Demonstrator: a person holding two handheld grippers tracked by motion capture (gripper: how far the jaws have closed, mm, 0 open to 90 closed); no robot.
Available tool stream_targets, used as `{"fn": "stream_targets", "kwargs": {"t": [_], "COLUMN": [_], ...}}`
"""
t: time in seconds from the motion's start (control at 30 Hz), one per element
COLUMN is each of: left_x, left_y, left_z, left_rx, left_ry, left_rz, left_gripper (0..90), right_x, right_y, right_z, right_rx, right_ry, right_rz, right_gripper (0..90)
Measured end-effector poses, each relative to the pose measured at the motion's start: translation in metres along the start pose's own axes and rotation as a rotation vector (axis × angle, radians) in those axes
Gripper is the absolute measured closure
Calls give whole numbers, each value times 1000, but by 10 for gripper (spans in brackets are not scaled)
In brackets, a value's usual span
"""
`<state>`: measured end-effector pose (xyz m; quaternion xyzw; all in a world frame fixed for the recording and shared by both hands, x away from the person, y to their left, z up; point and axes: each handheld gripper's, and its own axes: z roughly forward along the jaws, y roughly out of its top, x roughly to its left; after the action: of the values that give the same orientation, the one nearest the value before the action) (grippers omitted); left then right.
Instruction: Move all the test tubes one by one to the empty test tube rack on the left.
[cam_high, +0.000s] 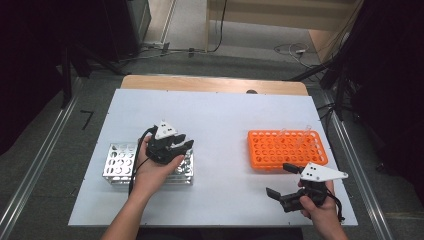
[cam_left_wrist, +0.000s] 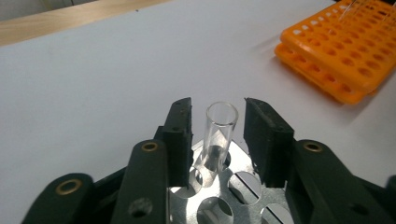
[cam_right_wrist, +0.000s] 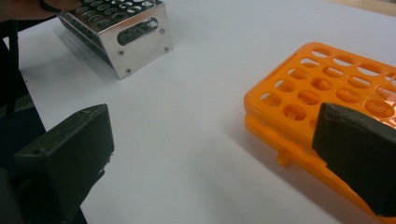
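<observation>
My left claw (cam_left_wrist: 215, 128) sits over the near right corner of the metal rack (cam_high: 118, 165), and its jaws stand a little apart on either side of a clear glass tube (cam_left_wrist: 218, 135). I see a gap on both sides between the pads and the glass, so the claw is slightly parted and not pressing on anything. The tube stands in a round hole at the rack's corner, leaning a bit, its open mouth up between the two black jaws. In the high view my left hand (cam_high: 152, 167) covers much of that end of the rack, with the claw's grey three-cornered plate on top.

My right claw (cam_high: 280, 181) hangs low over the white counter (cam_high: 220, 120), near its front right edge, jaws spread wide with nothing between them. In the right gripper view the two jaws frame bare counter, and one of them overlaps the near edge of the orange rack (cam_right_wrist: 327, 93).

That orange rack lies flat on the right half of the counter, well apart from the metal one. A thin clear tube (cam_high: 306, 131) slants up from its far right corner; a second may stand beside it, though I cannot tell for sure. Beyond the counter's far wooden edge, cables trail over the floor.
</observation>
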<state>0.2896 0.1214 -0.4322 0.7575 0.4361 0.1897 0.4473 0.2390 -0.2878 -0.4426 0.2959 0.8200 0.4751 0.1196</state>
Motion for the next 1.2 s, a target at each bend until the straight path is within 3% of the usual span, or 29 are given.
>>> {"fn": "stream_targets", "kwargs": {"t": [0.27,0.4,0.63,1.2], "left_x": [-3,-5,-8,-11], "left_y": [-3,-4,-6,-15], "left_z": [-11,-19,-30,-50], "left_rx": [-56,-86,-117,-164], "left_ry": [-16,-45,-60,-105], "left_rz": [-27,-36,-52,-59], "left_gripper": [263,187,5,0], "right_x": [-6,-11,-25,-70], "right_y": [2,4,2,-6], "right_z": [-3,-4,-9,-28], "right_rx": [-13,-20,-27,-55], "right_ry": [-23,-39,-77,-184], "right_rz": [8,10,39,126], "right_gripper": [0,0,0,0]}}
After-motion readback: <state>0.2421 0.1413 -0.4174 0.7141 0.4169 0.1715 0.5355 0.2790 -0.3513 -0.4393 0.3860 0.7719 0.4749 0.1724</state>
